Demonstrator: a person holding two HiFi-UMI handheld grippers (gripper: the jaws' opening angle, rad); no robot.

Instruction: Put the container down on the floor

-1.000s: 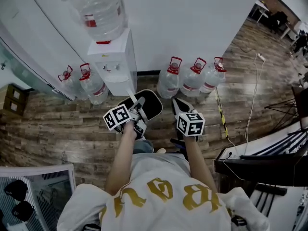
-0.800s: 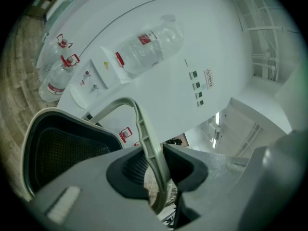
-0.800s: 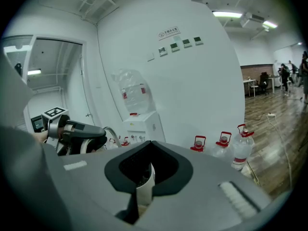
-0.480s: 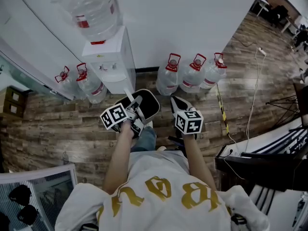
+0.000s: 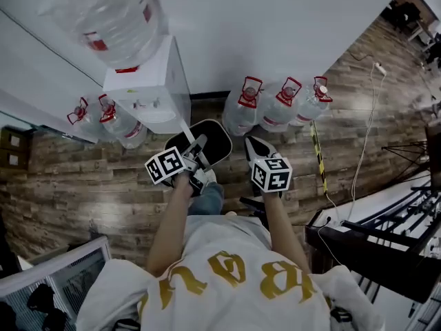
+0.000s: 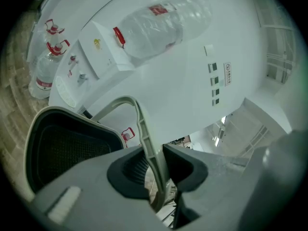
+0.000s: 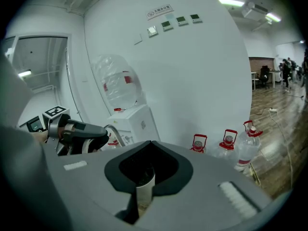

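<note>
Left gripper (image 6: 158,174): clamping the pale handle (image 6: 142,129) of the black container (image 5: 213,140), which is hanging above the floor (image 5: 83,178) before the water dispenser (image 5: 148,88). Right gripper (image 7: 144,177): pinching a pale strip (image 7: 144,189), unidentifiable. Hazard: thin handle slipping, or container swinging into the dispenser during lowering. Change: dispenser looming nearer than a second ago; container staying aloft.

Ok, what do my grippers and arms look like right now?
Both the left gripper and right gripper have grey bodies, dark pads and a white cube printed with black square markers. Arms bare below a white short-sleeved T-shirt with gold lettering.
</note>
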